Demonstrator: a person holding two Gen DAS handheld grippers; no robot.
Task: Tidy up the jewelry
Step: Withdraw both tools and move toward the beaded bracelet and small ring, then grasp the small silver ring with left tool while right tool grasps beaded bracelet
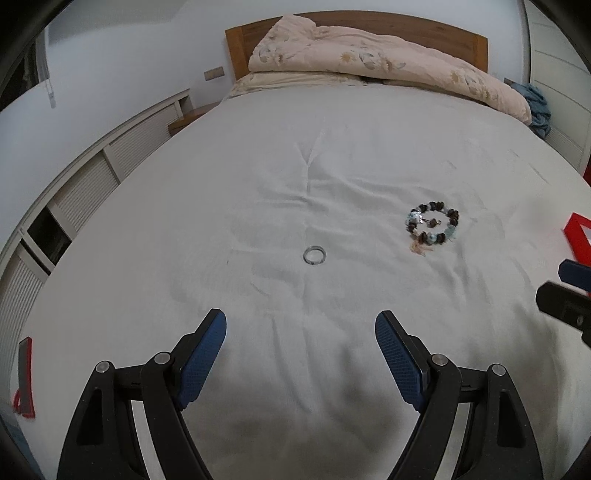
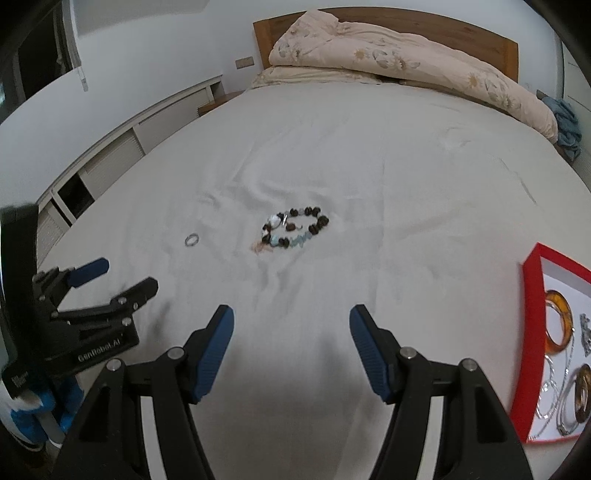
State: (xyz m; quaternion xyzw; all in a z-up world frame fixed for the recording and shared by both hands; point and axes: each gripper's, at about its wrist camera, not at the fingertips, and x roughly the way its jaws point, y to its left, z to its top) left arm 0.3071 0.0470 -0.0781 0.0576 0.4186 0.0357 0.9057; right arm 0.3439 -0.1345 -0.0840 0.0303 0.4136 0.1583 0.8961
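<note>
A: What's nearest?

B: Left gripper [image 1: 301, 330] and right gripper [image 2: 291, 325], both spread wide, gripping nothing, over the white sheet [image 1: 332, 166].

A: And the jewelry?

B: A ring [image 1: 314, 255] lies ahead of the left gripper; a bead bracelet [image 2: 294, 231] sits further right. Nothing lies between them. The red box [image 2: 532, 332], near right, holds bangles [image 2: 559, 323].

A: Further back?

B: A rumpled quilt [image 1: 369, 55] against the headboard [image 1: 461, 35].

Dim, soft light; fisheye-warped edges
</note>
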